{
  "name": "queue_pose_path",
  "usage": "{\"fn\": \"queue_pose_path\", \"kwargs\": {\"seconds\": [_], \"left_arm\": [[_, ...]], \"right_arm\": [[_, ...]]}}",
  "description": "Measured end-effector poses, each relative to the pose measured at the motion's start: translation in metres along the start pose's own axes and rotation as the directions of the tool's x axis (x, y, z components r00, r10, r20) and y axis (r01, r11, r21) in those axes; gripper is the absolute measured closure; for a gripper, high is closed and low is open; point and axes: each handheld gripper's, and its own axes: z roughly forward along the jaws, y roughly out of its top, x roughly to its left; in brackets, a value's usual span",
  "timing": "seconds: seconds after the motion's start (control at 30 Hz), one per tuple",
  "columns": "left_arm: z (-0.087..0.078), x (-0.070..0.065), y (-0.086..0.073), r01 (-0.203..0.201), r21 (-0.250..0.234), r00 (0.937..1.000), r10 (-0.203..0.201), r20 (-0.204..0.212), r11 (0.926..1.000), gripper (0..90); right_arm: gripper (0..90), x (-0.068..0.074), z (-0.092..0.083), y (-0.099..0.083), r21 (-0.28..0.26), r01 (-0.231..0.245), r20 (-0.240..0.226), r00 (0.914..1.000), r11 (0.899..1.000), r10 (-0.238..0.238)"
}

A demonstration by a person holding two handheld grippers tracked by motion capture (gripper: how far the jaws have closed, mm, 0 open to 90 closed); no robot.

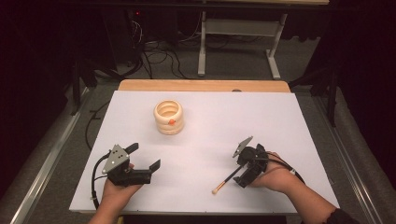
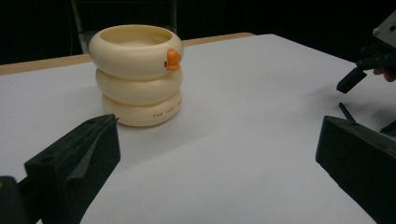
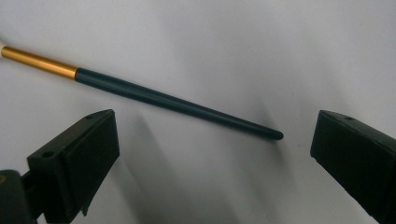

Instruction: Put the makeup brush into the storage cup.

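Holder stands on the table, toward the far edge, left of centre. Brush lies flat on the near half, right of centre, head end pointing to the near-left, handle end running up under the right gripper. Left gripper sits at the near left, well apart from the brush, holder beyond it and slightly to its right.
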Motion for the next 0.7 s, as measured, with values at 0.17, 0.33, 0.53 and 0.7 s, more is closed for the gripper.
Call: {"fn": "queue_pose_path", "kwargs": {"seconds": [0.17,0.33,0.53,0.7], "left_arm": [[-0.0001,0.0001,0.0000,0.005,-0.004,1.0000,-0.005,0.000,1.0000,0.5],[-0.0002,-0.0001,0.0001,0.005,-0.004,1.0000,-0.005,0.000,1.0000,0.5],[-0.0003,0.0004,-0.0002,0.008,-0.002,1.0000,-0.008,0.000,1.0000,0.5],[-0.0002,0.0007,-0.0003,0.012,-0.005,0.9999,-0.012,0.001,0.9999,0.5]], "right_arm": [[4.2,0.0001,0.0038,0.0034,0.005,0.016,-0.018,0.9997,1.000,-0.016],[5.3,0.0009,0.0074,0.0054,0.018,0.026,-0.025,0.9993,0.999,-0.026],[7.0,-0.0006,0.0100,0.0059,0.026,0.034,-0.032,0.9989,0.999,-0.033],[8.6,-0.0035,0.0103,0.0054,0.026,0.024,-0.047,0.9986,0.999,-0.022]]}}
